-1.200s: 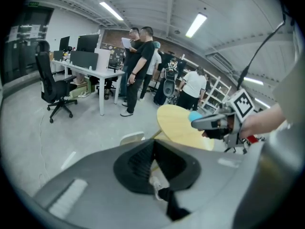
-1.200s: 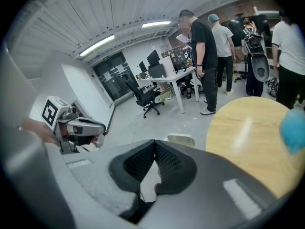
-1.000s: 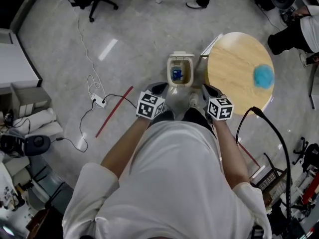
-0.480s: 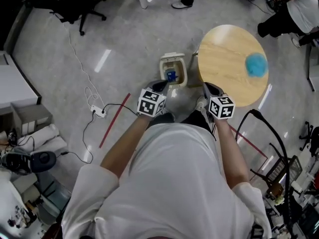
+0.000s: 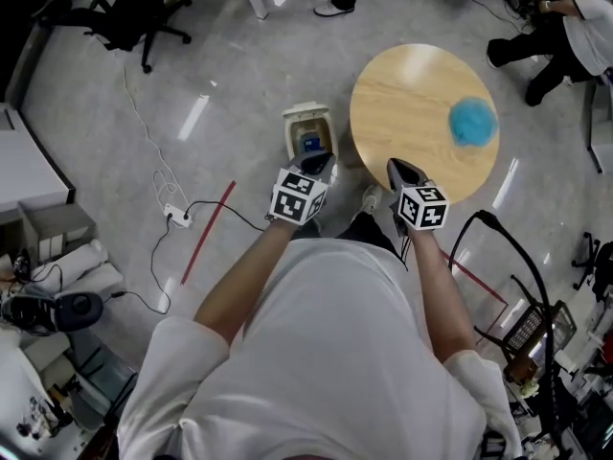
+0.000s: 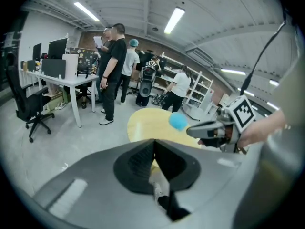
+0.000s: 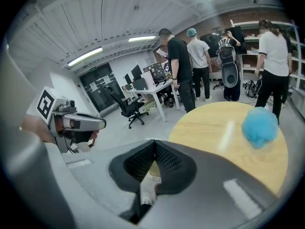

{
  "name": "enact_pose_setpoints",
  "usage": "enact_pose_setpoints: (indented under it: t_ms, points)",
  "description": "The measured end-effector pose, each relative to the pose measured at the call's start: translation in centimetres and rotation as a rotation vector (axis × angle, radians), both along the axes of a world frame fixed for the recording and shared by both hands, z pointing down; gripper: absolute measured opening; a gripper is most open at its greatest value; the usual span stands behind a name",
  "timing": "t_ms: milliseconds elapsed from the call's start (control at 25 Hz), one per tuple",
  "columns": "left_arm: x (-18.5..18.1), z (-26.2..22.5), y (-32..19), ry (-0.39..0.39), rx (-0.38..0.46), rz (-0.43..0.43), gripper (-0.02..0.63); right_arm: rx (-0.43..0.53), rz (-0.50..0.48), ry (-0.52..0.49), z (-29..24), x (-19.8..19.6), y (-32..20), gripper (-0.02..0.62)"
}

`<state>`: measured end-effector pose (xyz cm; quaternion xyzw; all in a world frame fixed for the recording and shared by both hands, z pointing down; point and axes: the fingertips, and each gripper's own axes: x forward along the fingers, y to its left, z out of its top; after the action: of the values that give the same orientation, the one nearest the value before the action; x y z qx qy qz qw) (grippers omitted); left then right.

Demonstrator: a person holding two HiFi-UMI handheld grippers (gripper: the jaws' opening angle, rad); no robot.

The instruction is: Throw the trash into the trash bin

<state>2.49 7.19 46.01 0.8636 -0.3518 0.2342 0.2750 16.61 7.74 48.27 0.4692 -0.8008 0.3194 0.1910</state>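
A fluffy blue ball of trash (image 5: 472, 121) lies on the round wooden table (image 5: 402, 103), toward its far right. It shows too in the left gripper view (image 6: 178, 121) and in the right gripper view (image 7: 259, 127). A small beige trash bin (image 5: 308, 134) stands open on the floor left of the table, with something blue inside. My left gripper (image 5: 321, 168) hangs shut and empty at the bin's near edge. My right gripper (image 5: 399, 171), also shut and empty, reaches the table's near rim, well short of the blue ball.
Several people stand beyond the table by white desks (image 6: 57, 78). A black office chair (image 5: 134, 12) is at the far left. A power strip and cables (image 5: 177, 214) and a red strip (image 5: 206, 233) lie on the floor. A thick black cable (image 5: 512, 247) arches at the right.
Both grippers have moved toward the table, staying shut. The bin and table have slid left and nearer in the head view; the right gripper's tip now overlaps the table's rim.
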Motion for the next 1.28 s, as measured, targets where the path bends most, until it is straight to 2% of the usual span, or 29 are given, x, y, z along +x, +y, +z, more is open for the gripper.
enact_pose_setpoints:
  t_ms: [240, 760, 1000, 1280]
  points:
    - [5.5, -0.1, -0.4, -0.006, 0.009, 0.012, 0.005, -0.009, -0.005, 0.007, 0.4, 5.6, -1.0, 0.002]
    - [14.6, 1.2, -2.0, -0.018, -0.006, 0.031, 0.005, -0.014, 0.062, 0.013, 2.0, 16.5, -4.4, 0.002]
    - [19.2, 1.9, -3.5, -0.027, -0.007, 0.039, 0.003, -0.023, 0.058, 0.021, 3.1, 21.4, -6.2, 0.002]
    - [22.2, 2.6, -5.0, -0.034, -0.022, 0.039, 0.005, -0.051, 0.044, 0.056, 4.9, 25.1, -7.6, 0.002]
